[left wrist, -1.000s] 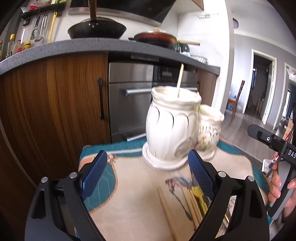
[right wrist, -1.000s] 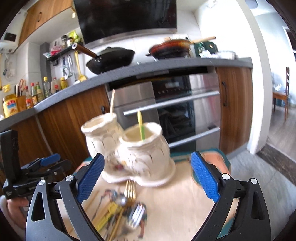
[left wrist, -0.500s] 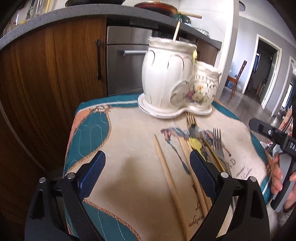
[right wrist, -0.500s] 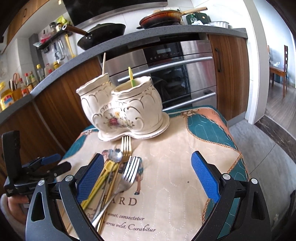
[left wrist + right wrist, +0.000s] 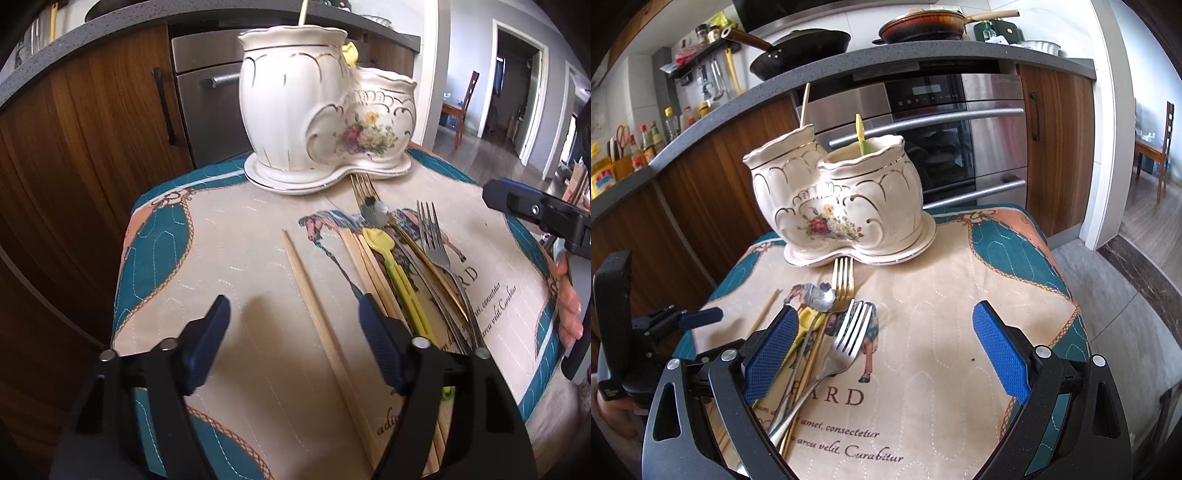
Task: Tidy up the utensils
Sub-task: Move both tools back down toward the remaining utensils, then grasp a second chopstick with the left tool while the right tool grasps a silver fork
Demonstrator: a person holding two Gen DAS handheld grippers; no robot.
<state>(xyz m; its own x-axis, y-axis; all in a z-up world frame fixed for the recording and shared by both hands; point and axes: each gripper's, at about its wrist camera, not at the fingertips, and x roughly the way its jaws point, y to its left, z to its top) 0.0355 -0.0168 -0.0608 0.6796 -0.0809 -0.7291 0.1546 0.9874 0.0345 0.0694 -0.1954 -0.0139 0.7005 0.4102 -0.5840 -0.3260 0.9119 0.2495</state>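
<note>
Left wrist view: left tongs sit low over the quilted cloth on the worktop, jaws spread and just been closing; a single loose chopstick lies between them, pads not touching it. To the right of it, a bundle of chopsticks, a yellow spoon, a gold fork and a silver fork lie side by side, overlapping. The gold fork's tines reach the base of the white ceramic two-cup holder at the far end of the cloth. One chopstick stands in the taller cup; something yellow shows at the rim between the cups. A hand grips the right tool at the frame's right edge.

Right wrist view: right tongs spread wide, nothing between the pads but bare cloth and the silver fork's head near the left pad. A yellow utensil stands in the shorter cup of the holder. Oven behind.
</note>
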